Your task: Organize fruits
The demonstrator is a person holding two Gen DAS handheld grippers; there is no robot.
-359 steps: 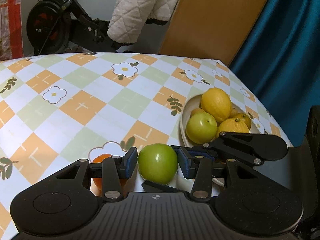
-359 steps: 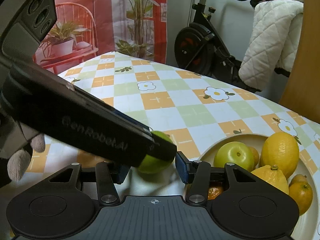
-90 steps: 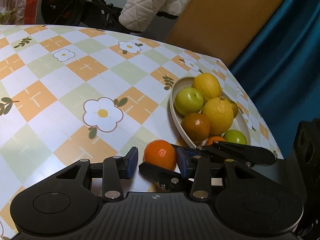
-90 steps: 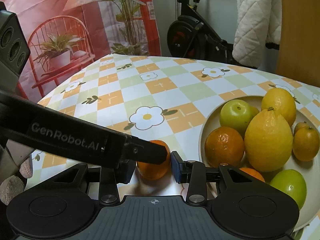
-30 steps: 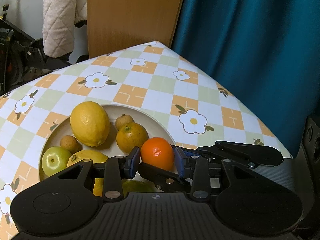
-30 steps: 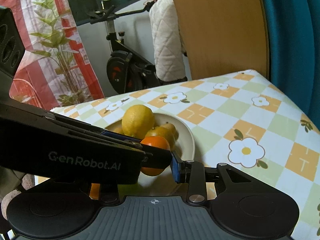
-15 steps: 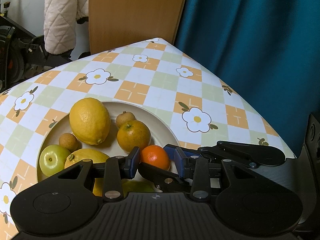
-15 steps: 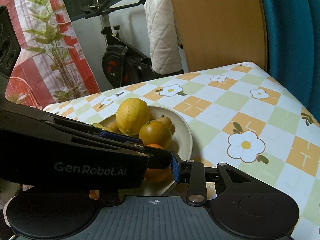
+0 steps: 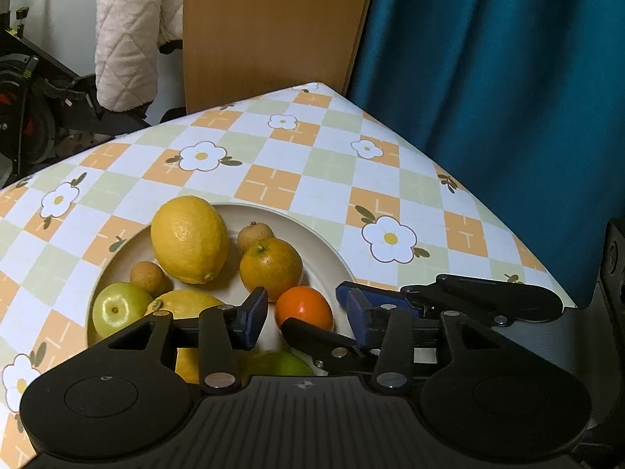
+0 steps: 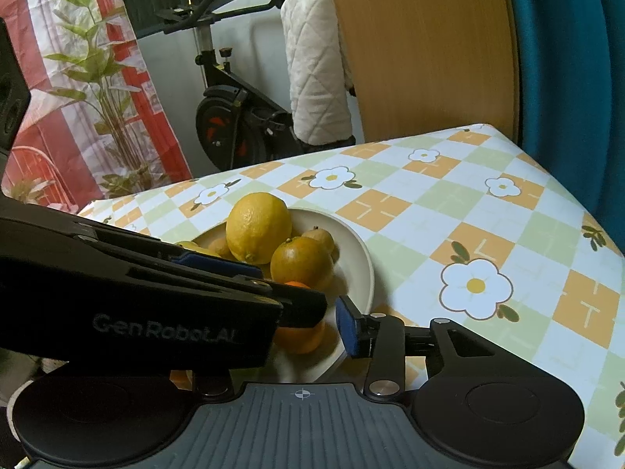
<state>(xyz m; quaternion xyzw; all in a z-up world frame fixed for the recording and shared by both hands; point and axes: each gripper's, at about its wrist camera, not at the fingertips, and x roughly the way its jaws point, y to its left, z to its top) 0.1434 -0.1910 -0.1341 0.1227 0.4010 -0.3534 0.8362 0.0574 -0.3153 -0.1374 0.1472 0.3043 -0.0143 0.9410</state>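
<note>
A small orange (image 9: 304, 308) lies in the cream plate (image 9: 312, 234), near its front right rim. My left gripper (image 9: 304, 312) straddles it, jaws opening, with a gap between each blue pad and the fruit. My right gripper (image 10: 300, 332) comes in from the right around the same orange (image 10: 300, 338), jaws also opening. Its right pad (image 10: 349, 330) stands clear of the fruit, and the left gripper's body hides its other finger. In the plate lie a big lemon (image 9: 189, 238), a yellow-orange citrus (image 9: 270, 267) and a green apple (image 9: 117, 310).
A second lemon (image 9: 183, 305), another green apple (image 9: 281, 363) and two small brown fruits (image 9: 256, 234) share the plate. The checked floral tablecloth (image 9: 390, 195) ends at a corner near a teal curtain (image 9: 508, 78). A wooden board (image 9: 273, 19) and an exercise bike (image 10: 234, 125) stand behind.
The orange, held up between the pads a second ago, has sunk onto the plate. Both pairs of jaws have spread apart and let go of it.
</note>
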